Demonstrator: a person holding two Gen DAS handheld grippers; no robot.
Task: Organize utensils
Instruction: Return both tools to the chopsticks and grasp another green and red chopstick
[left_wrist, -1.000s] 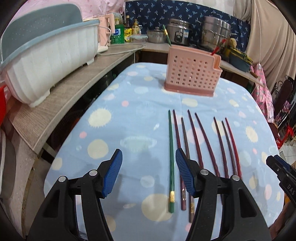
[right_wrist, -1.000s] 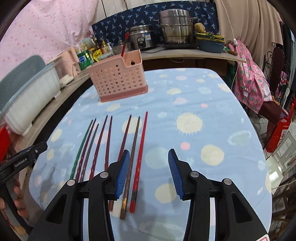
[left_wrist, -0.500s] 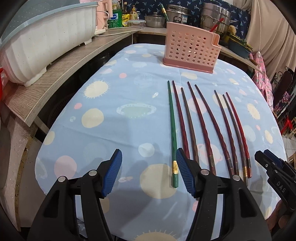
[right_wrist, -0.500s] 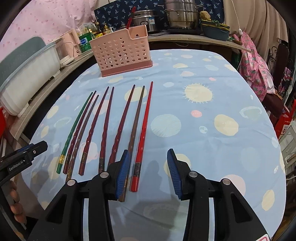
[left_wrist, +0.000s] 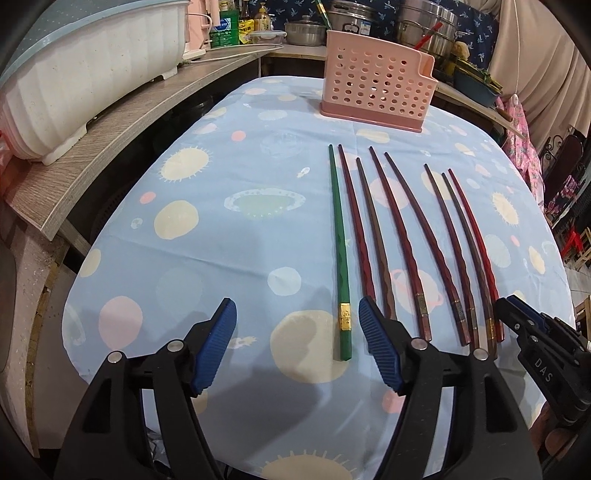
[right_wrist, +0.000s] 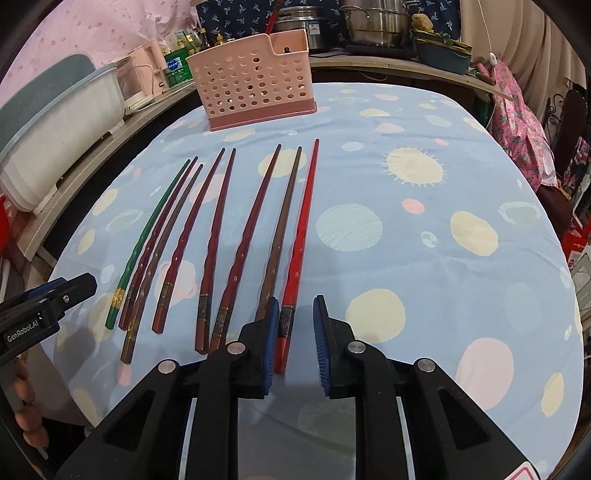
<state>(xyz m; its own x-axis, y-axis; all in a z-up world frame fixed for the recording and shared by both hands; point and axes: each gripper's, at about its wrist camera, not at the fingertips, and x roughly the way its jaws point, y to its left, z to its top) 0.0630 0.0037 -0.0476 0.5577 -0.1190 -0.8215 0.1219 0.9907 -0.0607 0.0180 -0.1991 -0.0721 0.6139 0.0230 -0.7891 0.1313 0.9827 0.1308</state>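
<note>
Step in hand: pick-up. Eight chopsticks lie side by side on the worktop (right_wrist: 424, 155). The right hand-held gripper (right_wrist: 293, 343) is closing around the red chopstick (right_wrist: 300, 236), pads not yet touching. The left hand-held gripper (left_wrist: 297, 345) is opening around the green chopstick (left_wrist: 340, 251). Next: clamp, lift, carry to the pink holder (right_wrist: 255, 81).

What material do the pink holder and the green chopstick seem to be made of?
Pink holder: probably moulded plastic, matte, with even round holes and rounded edges. Green chopstick: possibly lacquered wood or plastic; smooth, slightly glossy, with a gold band near its thick end.
</note>
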